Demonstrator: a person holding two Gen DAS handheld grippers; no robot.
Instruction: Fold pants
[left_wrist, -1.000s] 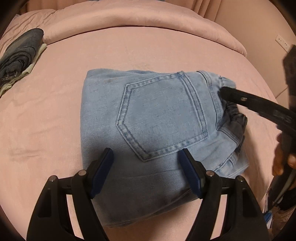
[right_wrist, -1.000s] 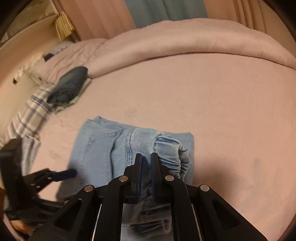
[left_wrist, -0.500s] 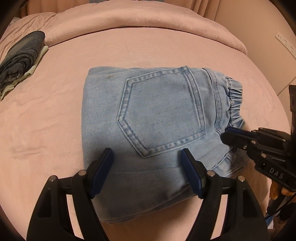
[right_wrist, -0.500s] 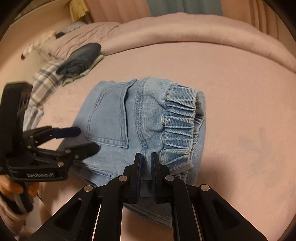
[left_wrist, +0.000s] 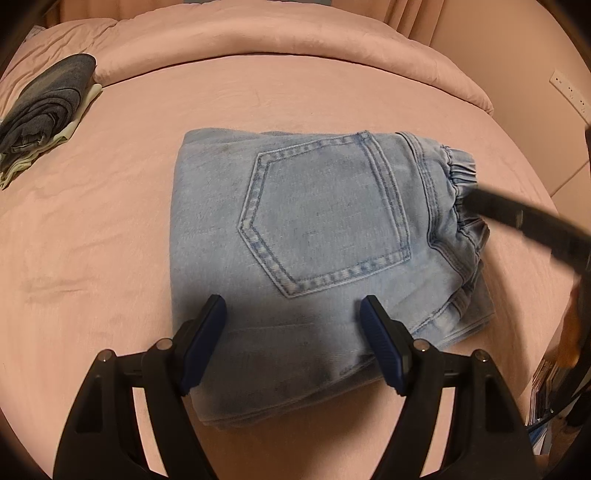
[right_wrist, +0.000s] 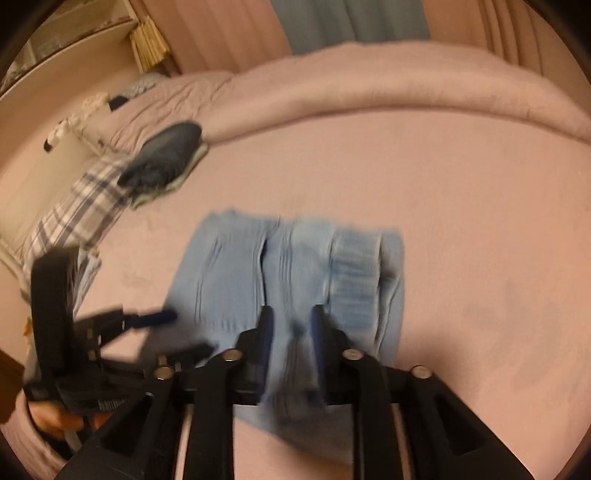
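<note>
— So where were the pants (left_wrist: 325, 258)?

— Folded into a compact light-blue bundle on the pink bed (left_wrist: 110, 258), back pocket up, elastic waistband toward the right gripper (right_wrist: 291, 321).

— And the left gripper (left_wrist: 293, 317)?

— Its jaws stood wide apart just above the near edge of the bundle, with nothing pinched between them.

— The right one?

— Its jaws had just been opening, a narrow gap now, denim showing between them; the blurred view didn't reveal whether the pads pressed on it. A dark folded garment (left_wrist: 44, 110) lay well apart, near the duvet (left_wrist: 295, 40).
</note>
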